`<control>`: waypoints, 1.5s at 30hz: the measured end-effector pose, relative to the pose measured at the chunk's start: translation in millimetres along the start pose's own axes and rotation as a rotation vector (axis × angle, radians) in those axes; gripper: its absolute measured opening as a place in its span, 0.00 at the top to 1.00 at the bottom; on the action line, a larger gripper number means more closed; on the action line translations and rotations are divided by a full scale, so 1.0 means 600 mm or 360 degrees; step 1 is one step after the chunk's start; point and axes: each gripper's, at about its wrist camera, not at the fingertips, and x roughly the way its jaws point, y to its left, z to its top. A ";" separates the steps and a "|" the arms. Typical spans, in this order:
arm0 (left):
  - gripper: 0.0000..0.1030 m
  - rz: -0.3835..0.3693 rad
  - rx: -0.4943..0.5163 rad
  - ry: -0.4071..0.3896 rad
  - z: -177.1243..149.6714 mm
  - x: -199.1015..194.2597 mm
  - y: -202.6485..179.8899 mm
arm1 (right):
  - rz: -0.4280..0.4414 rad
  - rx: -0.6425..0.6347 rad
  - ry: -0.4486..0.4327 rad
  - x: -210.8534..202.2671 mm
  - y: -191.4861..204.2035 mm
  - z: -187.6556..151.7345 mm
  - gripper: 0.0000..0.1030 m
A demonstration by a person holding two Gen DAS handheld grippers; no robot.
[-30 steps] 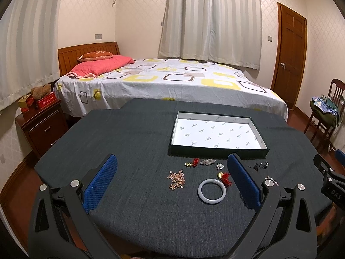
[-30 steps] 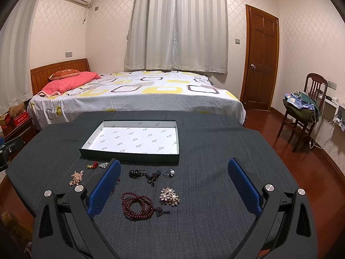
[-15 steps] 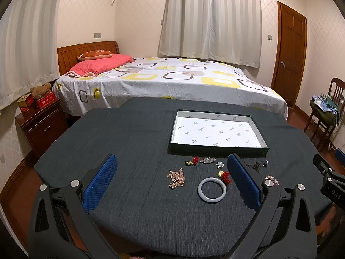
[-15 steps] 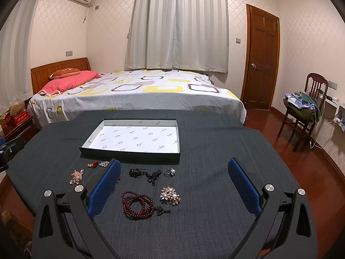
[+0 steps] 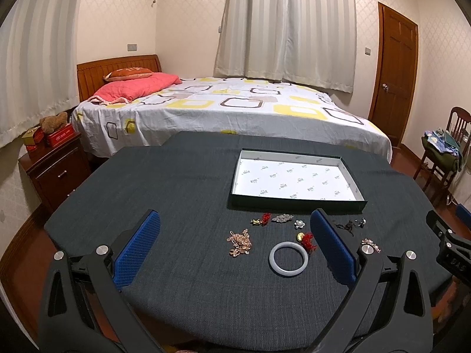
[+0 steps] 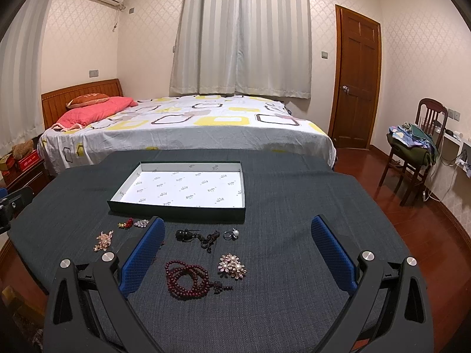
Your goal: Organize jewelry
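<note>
Both the left gripper [image 5: 235, 244] and the right gripper [image 6: 238, 245] were held wide apart, with nothing gripped. The jewelry, among it a white bangle [image 5: 288, 259] and what appeared to be dark red beads [image 6: 186, 278], was scattered on the table [image 5: 176, 182] just before the shallow box [image 6: 164, 204].

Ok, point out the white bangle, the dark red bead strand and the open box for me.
white bangle [image 5: 288, 274], left wrist view, near side of the ring.
dark red bead strand [image 6: 186, 277], right wrist view, middle of the coiled loops.
open box [image 6: 176, 210], right wrist view, near dark wall.
</note>
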 end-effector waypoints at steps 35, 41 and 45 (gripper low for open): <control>0.49 -0.0060 0.0103 0.0545 -0.119 0.333 0.006 | 0.0005 0.0110 0.0417 0.203 -0.031 -0.117 0.06; 0.68 -0.0083 0.0102 0.0523 -0.121 0.326 0.010 | 0.0014 0.0105 0.0420 0.207 -0.027 -0.116 0.06; 0.86 -0.0116 0.0137 0.0516 -0.122 0.322 0.002 | 0.0013 0.0112 0.0436 0.212 -0.029 -0.118 0.06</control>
